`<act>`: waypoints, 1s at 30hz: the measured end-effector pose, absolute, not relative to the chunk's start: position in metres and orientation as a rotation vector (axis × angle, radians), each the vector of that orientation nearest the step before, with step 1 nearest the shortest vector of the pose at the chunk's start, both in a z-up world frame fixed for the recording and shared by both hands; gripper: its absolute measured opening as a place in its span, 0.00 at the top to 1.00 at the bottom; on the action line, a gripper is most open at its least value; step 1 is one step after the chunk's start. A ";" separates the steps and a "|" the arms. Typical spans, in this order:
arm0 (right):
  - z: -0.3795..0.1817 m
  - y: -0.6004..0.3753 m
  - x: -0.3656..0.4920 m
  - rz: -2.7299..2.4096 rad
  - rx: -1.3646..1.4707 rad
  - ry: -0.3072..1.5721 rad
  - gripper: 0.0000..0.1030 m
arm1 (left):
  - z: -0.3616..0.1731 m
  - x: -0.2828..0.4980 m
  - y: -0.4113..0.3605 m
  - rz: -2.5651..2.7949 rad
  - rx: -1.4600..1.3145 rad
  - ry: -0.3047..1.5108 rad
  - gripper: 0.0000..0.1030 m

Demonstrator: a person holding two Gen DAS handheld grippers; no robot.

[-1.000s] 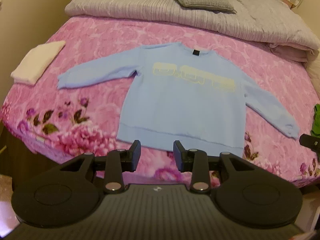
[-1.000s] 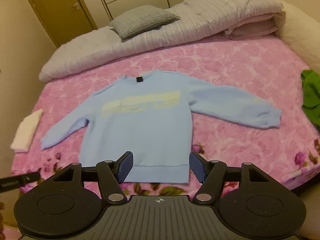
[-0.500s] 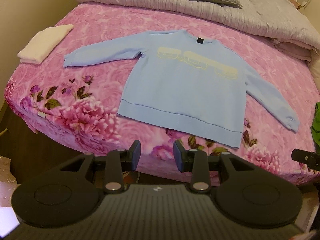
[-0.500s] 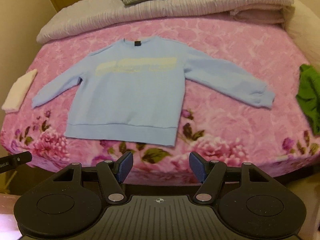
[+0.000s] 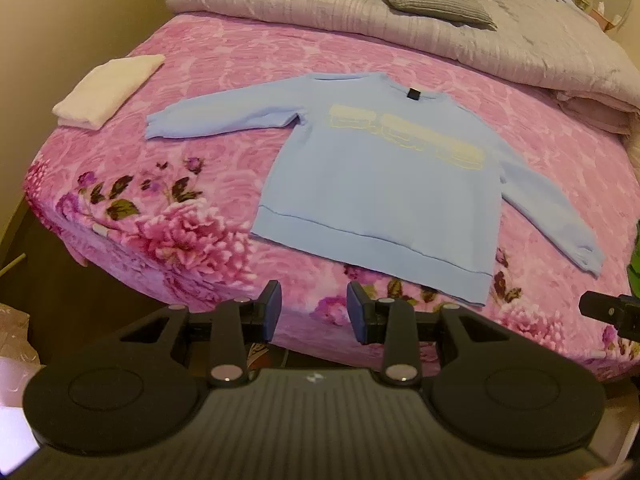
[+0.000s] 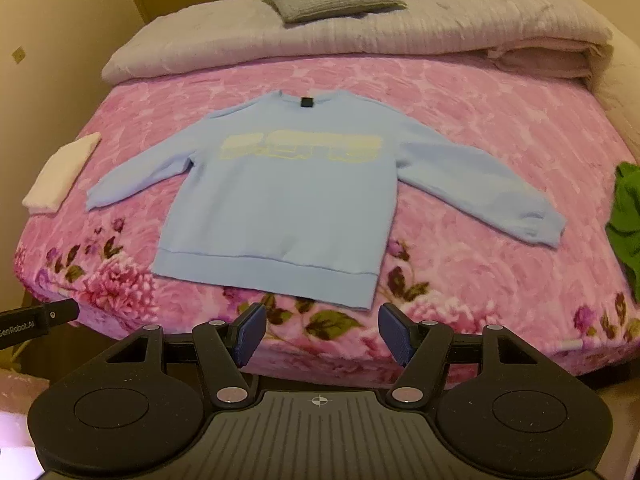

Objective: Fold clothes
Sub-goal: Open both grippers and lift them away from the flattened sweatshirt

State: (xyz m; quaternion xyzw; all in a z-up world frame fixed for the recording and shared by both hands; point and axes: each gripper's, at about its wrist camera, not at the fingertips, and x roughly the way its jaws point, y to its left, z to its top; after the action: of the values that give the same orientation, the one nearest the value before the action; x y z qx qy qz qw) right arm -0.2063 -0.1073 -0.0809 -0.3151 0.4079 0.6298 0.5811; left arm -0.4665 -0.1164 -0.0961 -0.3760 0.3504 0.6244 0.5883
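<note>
My left claw [image 5: 314, 312] is open and holds nothing. My right claw [image 6: 322, 332] is open too, a bit wider, and also empty. Both hang off the near edge of the bed [image 5: 224, 80]. A second ago their tips looked like they were right over the bottom hem; now I have pulled both back and up, and pink blanket shows between the claws and the hem. So I see the whole top, but I am too far away to grab it.

The blue sweatshirt [image 6: 280, 200] lies flat and face up in the middle of the bed, both sleeves spread out to the sides. It is not folded.

Pale yellow letters [image 6: 300, 146] run across its chest, too blurry to read. A small dark tag [image 6: 306, 102] sits at the neck. On the other claw's edge I can read "GenRobot.AI" [image 6: 16, 327].

A folded white cloth [image 5: 108, 90] lies on the left, and something green [image 6: 626, 216] lies on the right.
</note>
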 end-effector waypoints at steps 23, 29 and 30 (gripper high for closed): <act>-0.093 -0.064 -0.249 1.542 -0.817 0.906 0.36 | -0.105 -0.508 -0.091 1.504 -0.939 0.815 0.70; -0.108 -0.029 -0.266 1.488 -0.841 0.939 0.36 | -0.121 -0.531 -0.043 1.469 -0.962 0.863 0.69; -0.111 -0.022 -0.269 1.474 -0.843 0.947 0.36 | -0.124 -0.535 -0.032 1.458 -0.960 0.871 0.69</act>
State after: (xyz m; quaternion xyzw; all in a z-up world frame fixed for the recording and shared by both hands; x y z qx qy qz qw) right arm -0.2691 -0.0219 -0.1109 -0.3582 0.4024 0.6262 0.5636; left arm -0.5355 -0.0320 -0.1242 -0.4075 0.3698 0.6188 0.5606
